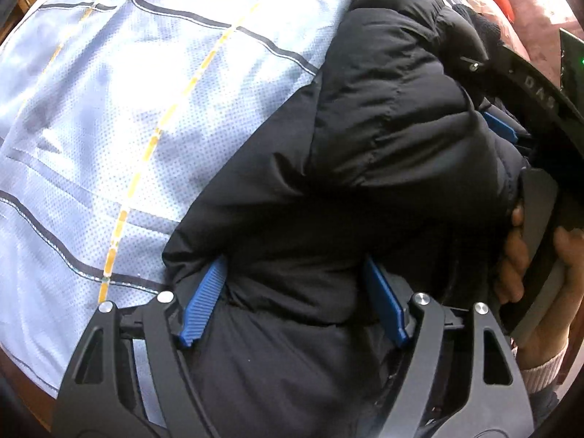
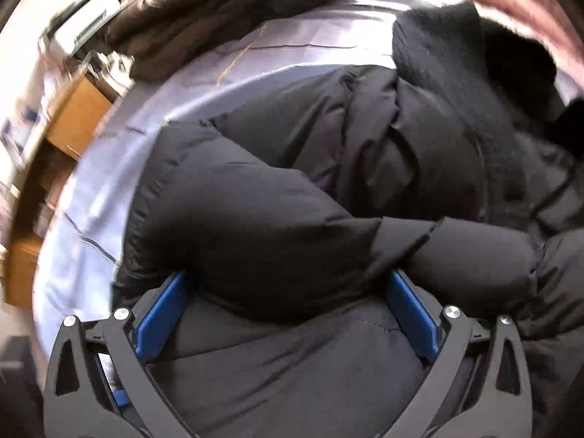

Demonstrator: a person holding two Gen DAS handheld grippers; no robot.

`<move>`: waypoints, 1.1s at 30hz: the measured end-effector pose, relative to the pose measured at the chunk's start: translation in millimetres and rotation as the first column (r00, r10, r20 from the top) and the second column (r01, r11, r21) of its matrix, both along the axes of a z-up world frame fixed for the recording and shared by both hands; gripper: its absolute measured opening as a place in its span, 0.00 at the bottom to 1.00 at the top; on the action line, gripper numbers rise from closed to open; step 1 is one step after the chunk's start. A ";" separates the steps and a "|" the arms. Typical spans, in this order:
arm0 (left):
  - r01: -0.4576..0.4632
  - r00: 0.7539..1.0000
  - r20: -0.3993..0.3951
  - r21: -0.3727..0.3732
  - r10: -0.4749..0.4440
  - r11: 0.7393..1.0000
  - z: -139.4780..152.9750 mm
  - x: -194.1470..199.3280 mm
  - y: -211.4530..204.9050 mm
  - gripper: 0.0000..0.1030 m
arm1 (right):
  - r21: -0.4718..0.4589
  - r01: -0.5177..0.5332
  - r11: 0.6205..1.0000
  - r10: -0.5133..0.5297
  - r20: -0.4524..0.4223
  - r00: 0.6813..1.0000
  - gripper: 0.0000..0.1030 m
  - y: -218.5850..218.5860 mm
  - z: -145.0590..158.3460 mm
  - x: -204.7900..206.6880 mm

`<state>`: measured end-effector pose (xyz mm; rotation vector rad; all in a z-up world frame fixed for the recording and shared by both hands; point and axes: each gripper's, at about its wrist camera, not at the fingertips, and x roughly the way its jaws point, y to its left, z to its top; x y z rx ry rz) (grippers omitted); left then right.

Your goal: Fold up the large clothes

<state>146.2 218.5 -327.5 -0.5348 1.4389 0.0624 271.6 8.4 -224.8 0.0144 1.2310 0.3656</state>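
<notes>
Jacket (image 1: pixel 365 138), black and puffy, lies bunched on a pale blue checked bedsheet (image 1: pixel 127 109), running in the left wrist view from the lower centre up toward the upper right of the frame. The left claw (image 1: pixel 294 303) points steeply down onto its lower end, jaws spread, with a fat roll of padding bulging between the blue pads; whether they press on it I cannot tell. At the right edge of that view a hand (image 1: pixel 540 266) holds the other tool, so the two sit close together at the same end of the garment.

In the right wrist view, which is blurred, the right claw (image 2: pixel 288 314) stands wide open astride a padded fold, its pads set apart from the fabric, gripping nothing. The jacket's bulk stretches away from it toward the upper right of the frame, where a fuzzy collar (image 2: pixel 456 58) lies. A second dark garment (image 2: pixel 219 11) rests at the top of the frame, well apart.

Judging by this, both claws are equally near; any fold would carry this near end along the long axis toward the collar.
</notes>
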 end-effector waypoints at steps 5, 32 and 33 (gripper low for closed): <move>0.008 0.996 0.090 0.061 -0.014 0.998 47.3 1.6 -10.2 0.76 | 0.231 -0.026 0.973 0.029 -0.013 0.999 0.99 -51.3 53.2 -22.5; 0.020 1.000 0.022 -0.079 -0.018 0.997 71.7 45.7 -84.7 0.93 | 0.543 0.682 0.490 -0.704 -0.214 0.677 0.16 -272.5 -6.8 189.4; 0.016 1.000 0.010 -0.075 -0.015 0.997 69.6 46.3 -84.1 0.93 | 0.563 0.668 0.487 -0.700 -0.205 0.684 0.15 -273.8 0.4 185.8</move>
